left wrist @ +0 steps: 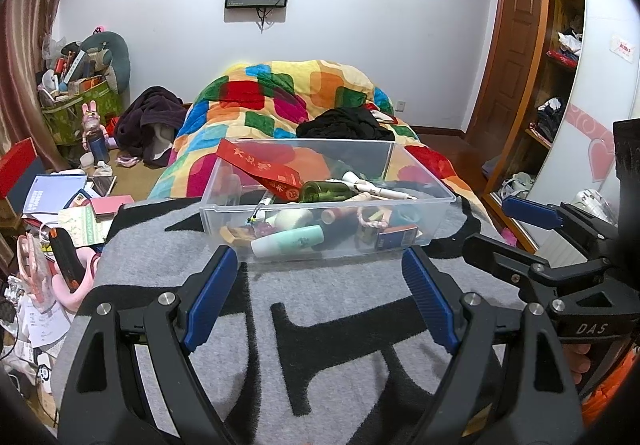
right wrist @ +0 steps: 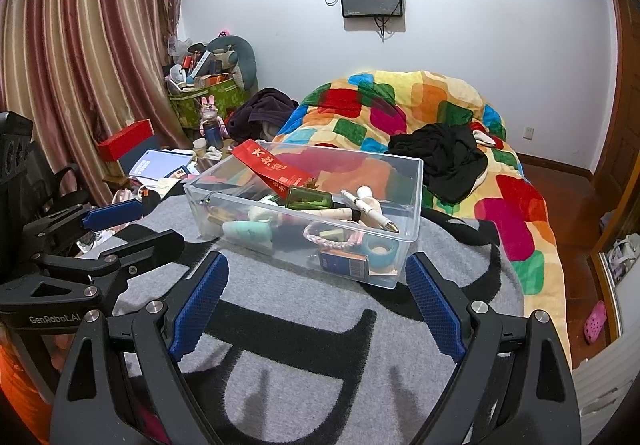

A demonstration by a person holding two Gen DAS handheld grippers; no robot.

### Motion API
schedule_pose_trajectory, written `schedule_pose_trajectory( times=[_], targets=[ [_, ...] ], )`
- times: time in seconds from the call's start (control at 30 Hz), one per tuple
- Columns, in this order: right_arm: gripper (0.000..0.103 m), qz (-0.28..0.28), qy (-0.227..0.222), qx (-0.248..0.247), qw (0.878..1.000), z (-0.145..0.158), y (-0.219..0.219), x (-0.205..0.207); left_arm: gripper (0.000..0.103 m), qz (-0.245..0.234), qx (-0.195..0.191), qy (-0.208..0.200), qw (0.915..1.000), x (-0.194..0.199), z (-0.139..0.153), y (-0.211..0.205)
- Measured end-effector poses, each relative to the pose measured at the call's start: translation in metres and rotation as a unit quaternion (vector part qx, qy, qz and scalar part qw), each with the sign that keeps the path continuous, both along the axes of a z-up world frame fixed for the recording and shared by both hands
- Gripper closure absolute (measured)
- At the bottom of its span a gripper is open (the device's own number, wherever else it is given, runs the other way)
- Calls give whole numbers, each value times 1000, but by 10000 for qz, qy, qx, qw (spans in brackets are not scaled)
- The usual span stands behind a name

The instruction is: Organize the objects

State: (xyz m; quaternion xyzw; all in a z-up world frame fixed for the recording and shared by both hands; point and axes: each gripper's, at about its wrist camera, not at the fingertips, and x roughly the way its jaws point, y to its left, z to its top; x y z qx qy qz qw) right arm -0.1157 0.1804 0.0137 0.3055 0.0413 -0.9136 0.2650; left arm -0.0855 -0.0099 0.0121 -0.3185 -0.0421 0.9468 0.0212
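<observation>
I'm seeing even, bright indoor light from overhead, and the white wall point(left wrist: 380, 45) is glowing without clipping. Soft finger shadows are falling on the grey blanket point(right wrist: 320, 385). Fisheye is bending the wardrobe point(left wrist: 556, 57) and curtain point(right wrist: 80, 45); corners are vignetting black. Focus is holding sharp.

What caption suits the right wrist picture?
Open right gripper hovers before a clear plastic bin of small items on a grey blanket.

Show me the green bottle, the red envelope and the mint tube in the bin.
green bottle point(left wrist: 326, 191), left wrist view, middle of its body
red envelope point(right wrist: 269, 167), right wrist view, on the gold lettering
mint tube point(left wrist: 294, 240), left wrist view, middle of its body
</observation>
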Motion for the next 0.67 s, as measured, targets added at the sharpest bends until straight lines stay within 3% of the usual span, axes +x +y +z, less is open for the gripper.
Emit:
schedule_pose_trajectory(
  times=[0.37, 0.47, 0.67],
  targets=[
    [14, 16, -49, 4, 10000, 1, -2, 0, 18, 41, 12, 8, 10000, 1, 1, -1],
    [14, 18, -69, 6, 10000, 1, -2, 0, 11, 86, 26, 8, 10000, 1, 0, -3],
    [12, 9, -84, -3, 10000, 0, -1, -1, 7, 89, 25, 47, 9999, 3, 1, -3]
  ],
)
